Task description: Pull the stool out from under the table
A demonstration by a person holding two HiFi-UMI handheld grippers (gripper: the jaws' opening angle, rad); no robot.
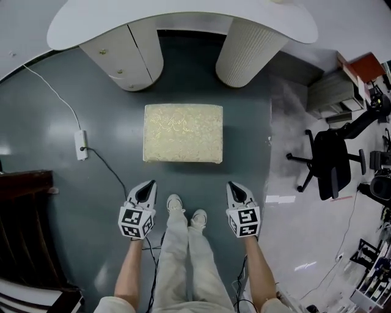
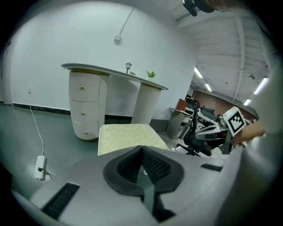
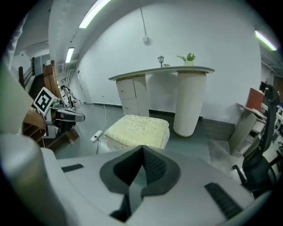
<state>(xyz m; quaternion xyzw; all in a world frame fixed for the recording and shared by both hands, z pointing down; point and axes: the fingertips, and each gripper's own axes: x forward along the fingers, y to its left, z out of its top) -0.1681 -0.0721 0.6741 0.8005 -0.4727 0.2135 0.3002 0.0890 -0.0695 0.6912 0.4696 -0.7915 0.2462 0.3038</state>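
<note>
Out in front of the white curved-top table (image 1: 183, 18), fully clear of it, sits the square cream-upholstered stool (image 1: 182, 133); the pull looks finished. Farther from the table, the left gripper (image 1: 147, 188) and right gripper (image 1: 235, 188) are closed and hold nothing.

What the person wears and carries

The person wears light beige trousers (image 1: 183, 257) and white shoes (image 1: 175, 203). The left hand-held gripper (image 1: 146, 183) and the right hand-held gripper (image 1: 235, 185) have smooth light grey shells, with black ribbed pads (image 2: 157, 165) at the tip. Each one carries a cube (image 1: 135, 221) with black-and-white square markers, and a thin dark cable (image 1: 151, 269) runs from it.
</note>
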